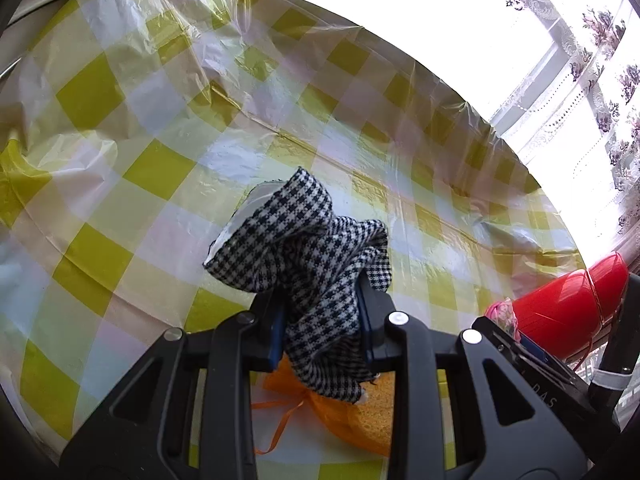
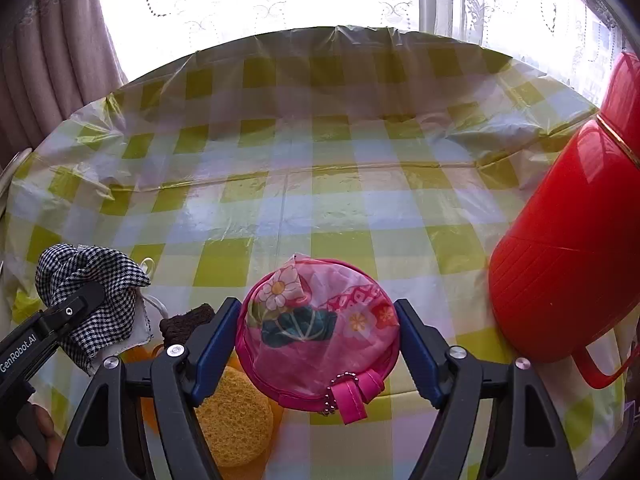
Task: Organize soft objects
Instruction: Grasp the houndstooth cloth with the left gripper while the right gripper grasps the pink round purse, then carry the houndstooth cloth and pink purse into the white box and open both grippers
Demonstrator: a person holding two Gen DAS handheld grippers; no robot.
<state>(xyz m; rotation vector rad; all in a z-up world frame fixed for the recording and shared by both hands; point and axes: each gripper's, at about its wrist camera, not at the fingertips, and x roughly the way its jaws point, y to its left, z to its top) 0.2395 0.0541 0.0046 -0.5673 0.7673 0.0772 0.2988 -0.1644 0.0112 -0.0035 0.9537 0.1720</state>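
My left gripper (image 1: 322,332) is shut on a black-and-white houndstooth cloth (image 1: 308,248) and holds it above the table; a white lining shows at its edge. The cloth also shows in the right wrist view (image 2: 92,292), at the left. Under it lie an orange mesh pouch (image 1: 336,412) and a yellow round sponge (image 2: 236,416). My right gripper (image 2: 316,344) is open, its blue pads on either side of a pink flowered round pouch (image 2: 320,332), not pressing it. A dark brown sponge (image 2: 184,320) lies beside the left pad.
A red thermos jug (image 2: 572,256) stands at the right, close to the right gripper; it also shows in the left wrist view (image 1: 568,312). The table has a yellow-and-white checked plastic cover (image 2: 320,184). Curtains and a bright window lie behind.
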